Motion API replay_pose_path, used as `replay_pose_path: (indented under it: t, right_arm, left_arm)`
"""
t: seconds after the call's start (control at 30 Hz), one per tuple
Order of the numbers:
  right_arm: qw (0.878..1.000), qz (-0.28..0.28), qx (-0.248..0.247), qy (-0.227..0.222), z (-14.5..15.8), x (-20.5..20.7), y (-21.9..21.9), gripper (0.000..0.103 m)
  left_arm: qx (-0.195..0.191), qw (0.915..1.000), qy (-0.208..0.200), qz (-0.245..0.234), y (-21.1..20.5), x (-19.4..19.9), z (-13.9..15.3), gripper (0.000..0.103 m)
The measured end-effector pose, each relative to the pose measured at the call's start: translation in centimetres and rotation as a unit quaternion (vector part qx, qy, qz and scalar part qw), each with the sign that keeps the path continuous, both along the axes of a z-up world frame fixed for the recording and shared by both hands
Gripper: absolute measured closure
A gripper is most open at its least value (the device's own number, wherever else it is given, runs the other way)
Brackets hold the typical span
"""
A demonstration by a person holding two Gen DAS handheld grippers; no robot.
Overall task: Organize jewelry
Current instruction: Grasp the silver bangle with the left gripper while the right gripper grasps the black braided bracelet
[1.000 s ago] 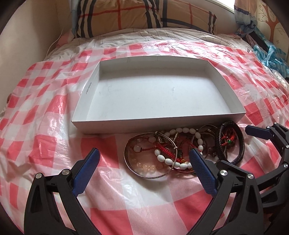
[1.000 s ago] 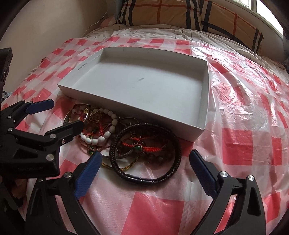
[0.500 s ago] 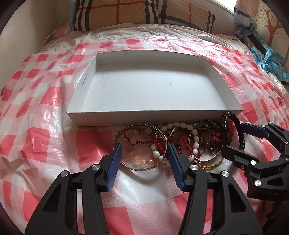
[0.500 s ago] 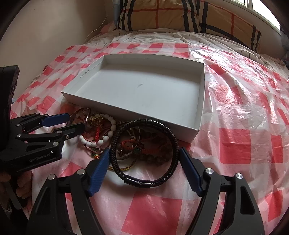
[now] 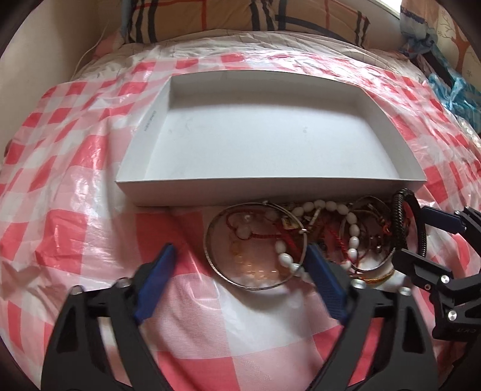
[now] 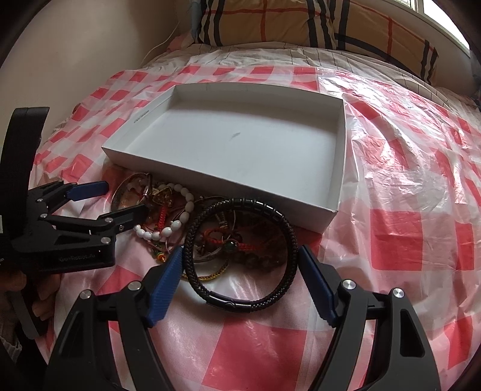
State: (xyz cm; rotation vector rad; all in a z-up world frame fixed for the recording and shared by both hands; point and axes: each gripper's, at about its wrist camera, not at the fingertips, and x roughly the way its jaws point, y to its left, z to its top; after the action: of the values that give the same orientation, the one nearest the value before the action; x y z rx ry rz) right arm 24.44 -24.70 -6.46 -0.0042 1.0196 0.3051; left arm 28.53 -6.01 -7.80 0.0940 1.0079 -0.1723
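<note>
A tangled pile of jewelry lies on the red-checked plastic sheet in front of an empty white shallow box (image 5: 210,191) (image 6: 216,177). A silver bangle (image 5: 210,261) lies at the pile's left, with a white bead bracelet (image 5: 351,240) (image 6: 168,231) beside it. A black braided bracelet (image 6: 195,228) (image 5: 396,222) lies at the right. My left gripper (image 5: 240,255) is open, its right pad touching the silver bangle's right side. My right gripper (image 6: 240,258) is open with its pads on either side of the black bracelet.
The sheet covers a bed. A plaid pillow (image 5: 240,15) (image 6: 300,24) lies beyond the box. A beige wall (image 6: 75,54) stands on the left. Blue plastic and clutter (image 5: 454,96) sit at the right edge.
My left gripper narrowed over the silver bangle, then reopened and shifted left. My right gripper's jaws narrowed and closed in around the black bracelet.
</note>
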Motion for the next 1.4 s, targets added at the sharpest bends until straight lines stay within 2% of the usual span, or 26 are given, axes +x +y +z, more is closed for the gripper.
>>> replay_pose_path:
  t: [0.03, 0.23, 0.27, 0.33, 0.4, 0.6, 0.73, 0.87, 0.97, 1.07, 1.1, 1.2, 1.4]
  right_arm:
    - [1.0, 0.0, 0.0, 0.0, 0.0, 0.0, 0.0, 0.029]
    - [1.0, -0.002, -0.001, -0.001, 0.0, 0.0, 0.0, 0.029]
    - [1.0, -0.002, -0.001, -0.001, 0.1, 0.0, 0.0, 0.029]
    - [1.0, -0.001, -0.002, 0.0, 0.1, 0.0, 0.1, 0.029]
    - [1.0, 0.0, -0.001, 0.001, 0.1, 0.0, 0.1, 0.029]
    - [1.0, 0.005, 0.004, 0.006, 0.0, 0.1, 0.1, 0.029]
    - [1.0, 0.007, 0.008, 0.007, 0.0, 0.1, 0.1, 0.029]
    - [1.0, 0.007, 0.009, 0.008, 0.0, 0.1, 0.0, 0.029]
    - [1.0, 0.008, 0.008, 0.009, 0.0, 0.1, 0.1, 0.029]
    - [1.0, 0.009, 0.009, 0.01, 0.0, 0.0, 0.1, 0.029]
    - [1.0, 0.009, 0.01, 0.01, 0.0, -0.1, 0.0, 0.029]
    - [1.0, 0.008, 0.01, 0.01, -0.1, 0.0, 0.1, 0.029]
    - [1.0, 0.007, 0.01, 0.011, -0.1, -0.1, 0.1, 0.029]
  left_arm:
    - [-0.005, 1.0, -0.001, -0.006, -0.1, -0.1, 0.1, 0.04]
    - [-0.021, 0.9996, 0.007, -0.016, 0.0, -0.5, 0.5, 0.04]
    - [-0.021, 0.9997, 0.007, -0.014, 0.2, -0.5, 0.6, 0.039]
    - [-0.012, 0.9999, -0.002, -0.001, 0.7, -0.5, 0.9, 0.02]
    - [-0.007, 0.9999, -0.01, 0.011, 1.2, -0.3, 1.1, 0.014]
    - [-0.032, 0.9994, 0.008, 0.014, 1.8, 0.6, 0.4, 0.013]
    - [-0.019, 0.9998, -0.004, 0.002, 1.1, 0.4, 0.6, 0.013]
    - [-0.025, 0.9992, -0.029, -0.013, 0.4, 0.0, 1.5, 0.013]
    - [-0.019, 0.9997, -0.003, -0.013, 0.3, 0.7, 0.4, 0.013]
    - [-0.017, 0.9997, 0.007, -0.015, 0.2, 0.9, -0.1, 0.013]
    - [-0.017, 0.9997, 0.007, -0.016, 0.2, 0.8, -0.2, 0.015]
    - [-0.029, 0.999, 0.012, -0.032, 0.0, 0.7, -0.2, 0.038]
    - [-0.034, 0.9986, 0.013, -0.038, 0.1, 0.3, -0.1, 0.038]
